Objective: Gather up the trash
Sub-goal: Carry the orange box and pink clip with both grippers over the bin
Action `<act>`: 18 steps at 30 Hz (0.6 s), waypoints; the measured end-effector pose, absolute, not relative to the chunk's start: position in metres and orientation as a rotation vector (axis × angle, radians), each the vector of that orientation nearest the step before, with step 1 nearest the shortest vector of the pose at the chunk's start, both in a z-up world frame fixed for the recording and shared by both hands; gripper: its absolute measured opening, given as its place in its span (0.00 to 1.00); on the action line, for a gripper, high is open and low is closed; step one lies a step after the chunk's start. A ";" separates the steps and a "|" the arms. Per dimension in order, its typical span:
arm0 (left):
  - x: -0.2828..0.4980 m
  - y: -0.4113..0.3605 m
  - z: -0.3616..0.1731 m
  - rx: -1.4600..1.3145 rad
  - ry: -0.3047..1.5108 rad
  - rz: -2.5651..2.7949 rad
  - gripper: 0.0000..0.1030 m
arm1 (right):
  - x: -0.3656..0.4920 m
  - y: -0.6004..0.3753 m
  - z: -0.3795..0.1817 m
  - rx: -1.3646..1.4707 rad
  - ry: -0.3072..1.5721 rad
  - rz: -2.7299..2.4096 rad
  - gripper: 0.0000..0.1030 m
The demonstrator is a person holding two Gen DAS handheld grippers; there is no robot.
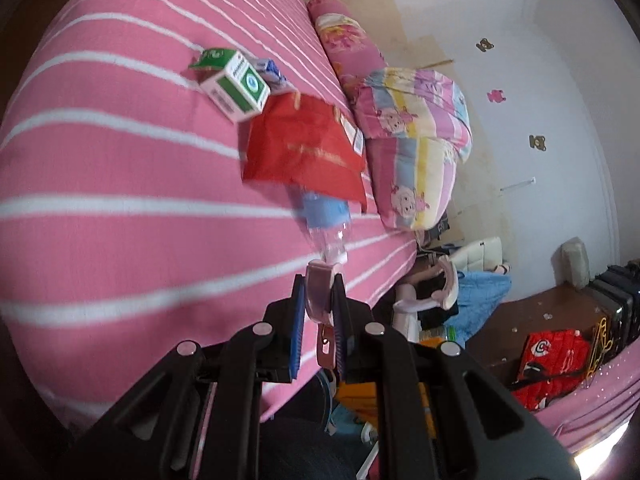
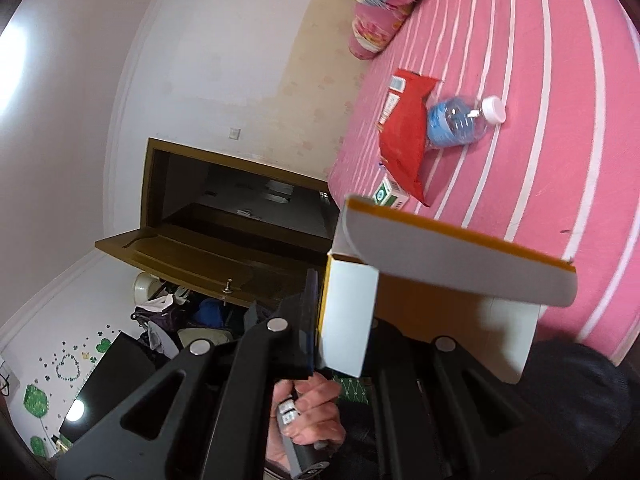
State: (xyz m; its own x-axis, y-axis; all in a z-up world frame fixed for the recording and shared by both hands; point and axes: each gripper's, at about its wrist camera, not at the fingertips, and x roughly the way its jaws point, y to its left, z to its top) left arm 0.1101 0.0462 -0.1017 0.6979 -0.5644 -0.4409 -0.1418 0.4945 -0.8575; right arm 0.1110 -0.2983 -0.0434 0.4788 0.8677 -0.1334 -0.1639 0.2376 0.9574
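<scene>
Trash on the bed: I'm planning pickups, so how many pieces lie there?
4: a green-and-white box, a blue-and-white packet behind it, a red bag beside the box, and a bottle partly hidden by the bag. More may be hidden.

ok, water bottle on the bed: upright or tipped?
Tipped. The water bottle lies on its side on the bed, white cap on, base under the red bag.

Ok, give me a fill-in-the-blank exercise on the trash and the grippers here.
1. The right gripper is shut on an open white and ____ cardboard box.
2. The clear plastic bottle with a blue label lies partly under a ____ foil snack bag.
3. The left gripper pinches a pale ____ plastic piece.
4. The trash lies on a pink sheet with ____ stripes.

Missing words: yellow; red; pink; white
</scene>
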 end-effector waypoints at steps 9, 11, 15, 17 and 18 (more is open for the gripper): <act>0.086 -0.008 -0.090 -1.055 0.778 -0.383 0.12 | 0.069 -0.357 -0.027 1.080 0.722 0.794 0.06; 0.084 -0.025 -0.086 -1.039 0.791 -0.409 0.12 | 0.060 -0.373 -0.026 1.088 0.708 0.778 0.06; 0.087 -0.065 -0.081 -1.004 0.834 -0.472 0.12 | 0.045 -0.407 -0.028 1.110 0.676 0.740 0.06; 0.089 -0.087 -0.082 -0.981 0.862 -0.496 0.12 | 0.038 -0.426 -0.031 1.133 0.659 0.716 0.06; 0.090 -0.097 -0.083 -0.970 0.876 -0.511 0.12 | 0.035 -0.434 -0.033 1.139 0.654 0.707 0.06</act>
